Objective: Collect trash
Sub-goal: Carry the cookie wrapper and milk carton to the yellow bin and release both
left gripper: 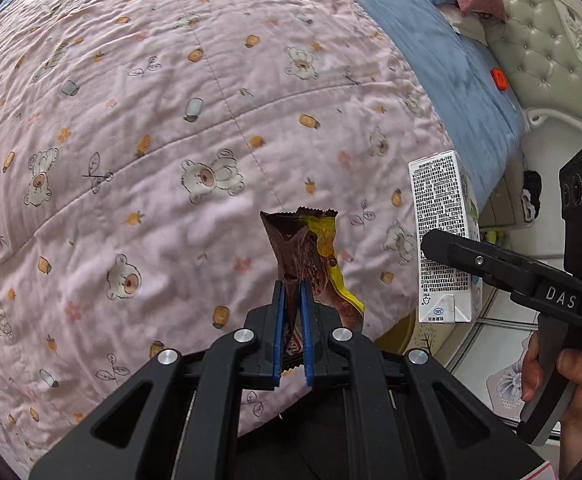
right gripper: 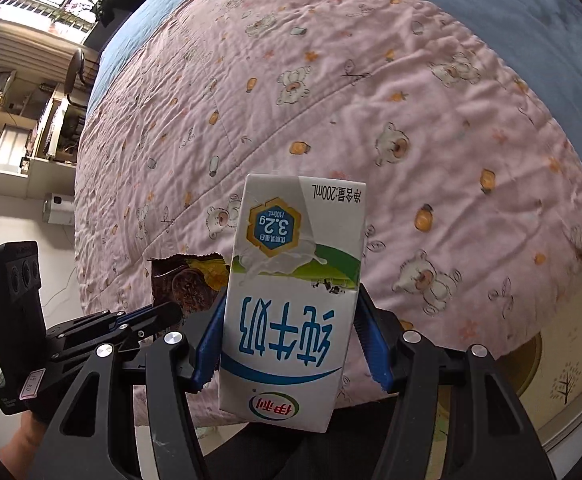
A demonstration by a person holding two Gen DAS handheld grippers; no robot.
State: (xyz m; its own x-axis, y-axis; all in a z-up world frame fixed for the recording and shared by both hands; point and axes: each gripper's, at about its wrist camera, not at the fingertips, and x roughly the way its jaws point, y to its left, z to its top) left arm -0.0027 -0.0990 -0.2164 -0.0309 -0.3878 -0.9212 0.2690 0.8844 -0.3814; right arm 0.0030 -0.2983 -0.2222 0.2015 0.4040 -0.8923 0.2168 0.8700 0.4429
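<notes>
The left tool [left gripper: 293, 300] pinches a wrapper [left gripper: 303, 248] shut at its lower end — light, crinkly, slippery film. At three o'clock, the right tool [right gripper: 287, 320] clamps a carton [right gripper: 291, 300] across its sides — stiff but crushable. Both hang above the bed [left gripper: 131, 120].

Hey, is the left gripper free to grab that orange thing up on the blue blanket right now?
Probably not: the left gripper is shut on a snack wrapper, and the orange thing lies far across the bed.
</notes>
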